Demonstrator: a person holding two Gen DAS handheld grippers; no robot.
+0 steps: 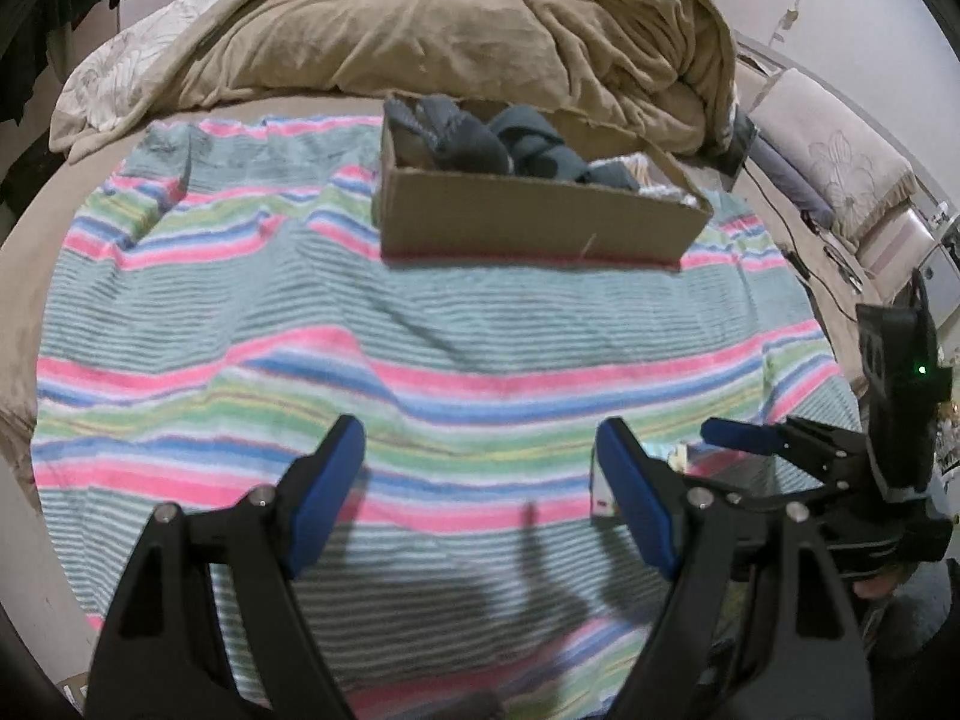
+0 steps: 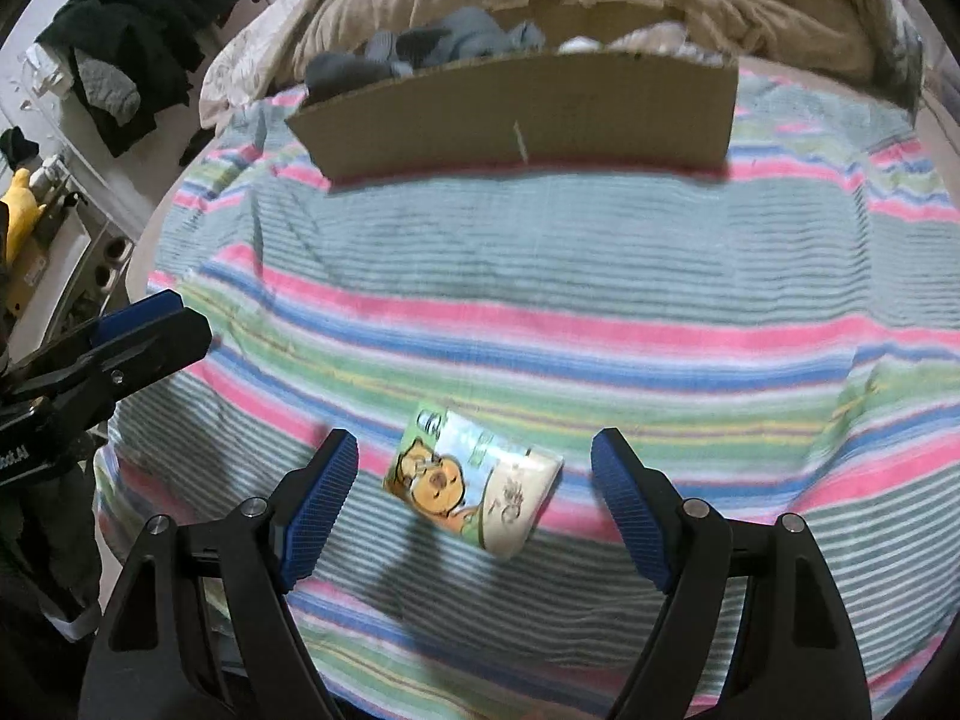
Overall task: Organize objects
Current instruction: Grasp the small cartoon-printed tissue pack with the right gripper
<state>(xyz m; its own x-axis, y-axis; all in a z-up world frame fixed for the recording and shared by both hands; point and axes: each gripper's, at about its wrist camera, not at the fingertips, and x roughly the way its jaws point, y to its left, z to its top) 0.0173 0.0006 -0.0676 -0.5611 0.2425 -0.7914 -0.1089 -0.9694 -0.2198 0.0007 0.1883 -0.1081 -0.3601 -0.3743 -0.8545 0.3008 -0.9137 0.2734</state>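
Right gripper (image 2: 474,498): black two-finger tool with blue ribbed pads, filling the lower part of the right wrist frame; jaws spread wide and holding nothing, set either side of the packet as if lined up to take it.
Packet (image 2: 474,483): small flat pouch printed with an orange cartoon animal on green and white, lying tilted on the blanket at lower centre, between the blue pads but touching neither; judged the next thing to be put away.
Left gripper (image 1: 480,492): same black and blue build, low in the left wrist frame; jaws released and empty, hovering over bare blanket, seemingly waiting its turn.
Neighbouring tool: in the left wrist view the right gripper showed at the right edge, just beside the left one.
Blanket (image 2: 540,252): pink, blue, green and grey striped cloth spread across the bed, serving as the work surface.
Cardboard box (image 2: 516,114): shallow brown open-topped tray at upper centre, well apart from the packet; probably the collecting place.
Socks (image 1: 474,138): grey-blue knitted bundles already inside the box, on its left side; something pale lay at its right end, too blurred to name.
Duvet (image 1: 480,36): crumpled tan bedding heaped behind the box along the top of frame.
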